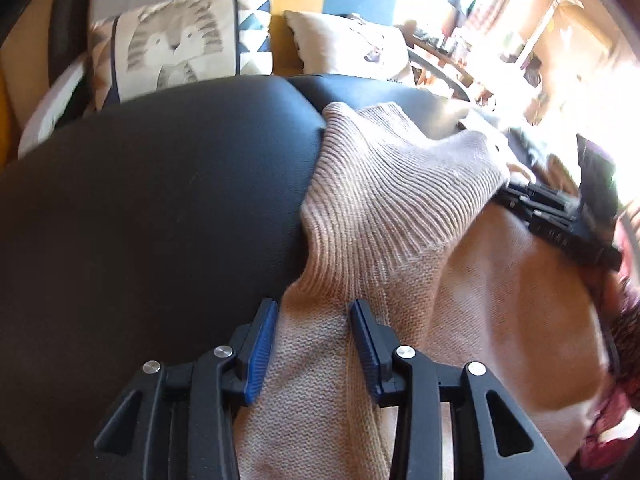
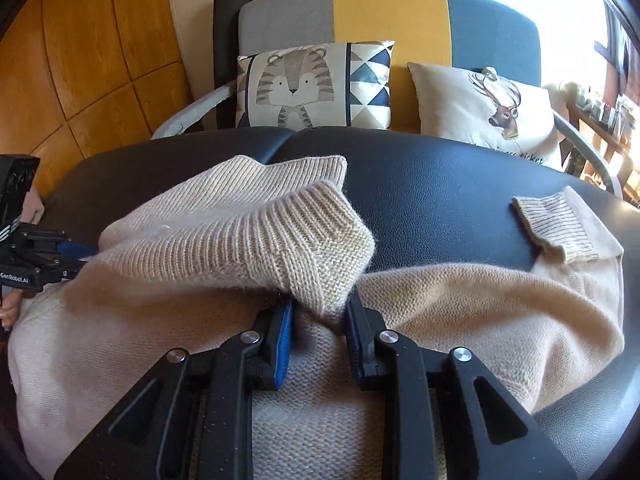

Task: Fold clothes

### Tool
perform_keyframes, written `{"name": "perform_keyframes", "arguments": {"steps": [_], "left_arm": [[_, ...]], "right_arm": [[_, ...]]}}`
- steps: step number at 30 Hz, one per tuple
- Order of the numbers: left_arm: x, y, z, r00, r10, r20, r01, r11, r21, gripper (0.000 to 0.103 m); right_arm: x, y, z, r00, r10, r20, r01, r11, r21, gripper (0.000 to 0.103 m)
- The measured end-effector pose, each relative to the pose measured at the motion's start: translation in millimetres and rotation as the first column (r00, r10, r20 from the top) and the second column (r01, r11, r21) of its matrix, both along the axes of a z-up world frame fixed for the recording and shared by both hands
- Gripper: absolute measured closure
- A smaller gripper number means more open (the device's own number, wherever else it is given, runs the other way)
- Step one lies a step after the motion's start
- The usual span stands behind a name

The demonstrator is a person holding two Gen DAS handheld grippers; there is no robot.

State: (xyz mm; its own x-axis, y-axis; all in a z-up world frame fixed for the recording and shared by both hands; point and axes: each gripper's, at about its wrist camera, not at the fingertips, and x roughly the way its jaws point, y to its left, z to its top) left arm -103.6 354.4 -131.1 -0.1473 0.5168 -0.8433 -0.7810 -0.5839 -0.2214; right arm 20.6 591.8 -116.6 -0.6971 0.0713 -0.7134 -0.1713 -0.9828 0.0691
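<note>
Across the black padded bench (image 2: 440, 200) a cream knit sweater (image 2: 460, 312) lies spread out, its ribbed band (image 2: 248, 240) flipped back over the body toward the near side. One ribbed cuff (image 2: 556, 224) rests flat on the bare bench out to the right, well apart from the fold.

Right claw (image 2: 318, 312) is down on it: a bunched corner of the ribbed band sits between the blue-padded fingers (image 2: 283, 344), and the fingers look drawn in against the knit on both sides, grasping the sweater.

Left claw (image 1: 314, 312) sits at the sweater's edge, right where the wool meets the black bench. Fabric runs up between its two fingers (image 1: 260, 352), yet they stand apart with the knit lying slack between them, so that one reads as released.

From the right wrist view the left claw's body shows at the far left edge, poking under the folded band, and white lettering on it reads "GenRobot.AI" (image 2: 15, 276). A fingertip of the person's hand (image 2: 8, 314) peeks out just below it.

Behind the bench stands a chair (image 2: 392, 12) with grey, yellow and blue panels. Two cushions lean on it: a tiger cushion (image 2: 296, 84) with navy triangles, and a stag cushion (image 2: 488, 112) with a line of script ending in "ticket"; the earlier words are too cut off to read. Wooden panelling (image 2: 80, 60) fills the left wall.
</note>
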Motion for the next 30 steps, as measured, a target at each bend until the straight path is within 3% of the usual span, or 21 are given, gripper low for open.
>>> {"name": "perform_keyframes", "arguments": {"steps": [4, 7, 11, 16, 25, 30], "left_arm": [[11.5, 8.7, 3.3, 0.998, 0.023, -0.053, -0.022, 1.0, 0.016, 0.09], [29.8, 16.7, 12.8, 0.986, 0.039, -0.161, -0.04, 0.999, -0.004, 0.094], [50.8, 12.2, 43.4, 0.961, 0.079, -0.264, -0.059, 0.995, 0.085, 0.095], [67.3, -13.9, 80.0, 0.932, 0.148, -0.33, -0.076, 0.972, 0.221, 0.096], [94.2, -47.7, 145.5, 0.916, 0.263, -0.302, -0.089, 0.869, 0.487, 0.097], [115.0, -67.0, 197.5, 0.895, 0.293, -0.337, -0.04, 0.804, 0.593, 0.097]], "right_arm": [[2.1, -2.4, -0.3, 1.0, -0.025, -0.011, 0.026, 0.999, 0.031, 0.078], [9.2, -1.8, 4.5, 0.997, -0.069, -0.041, 0.07, 0.997, 0.037, 0.081], [24.8, 1.4, 18.2, 0.983, -0.149, -0.103, 0.148, 0.989, -0.016, 0.084], [51.7, -7.4, 53.1, 0.957, -0.208, -0.203, 0.191, 0.977, -0.099, 0.085], [101.0, -35.7, 127.1, 0.886, -0.23, -0.402, 0.145, 0.962, -0.231, 0.086], [121.0, -59.4, 171.6, 0.835, -0.196, -0.514, 0.088, 0.97, -0.228, 0.089]]}}
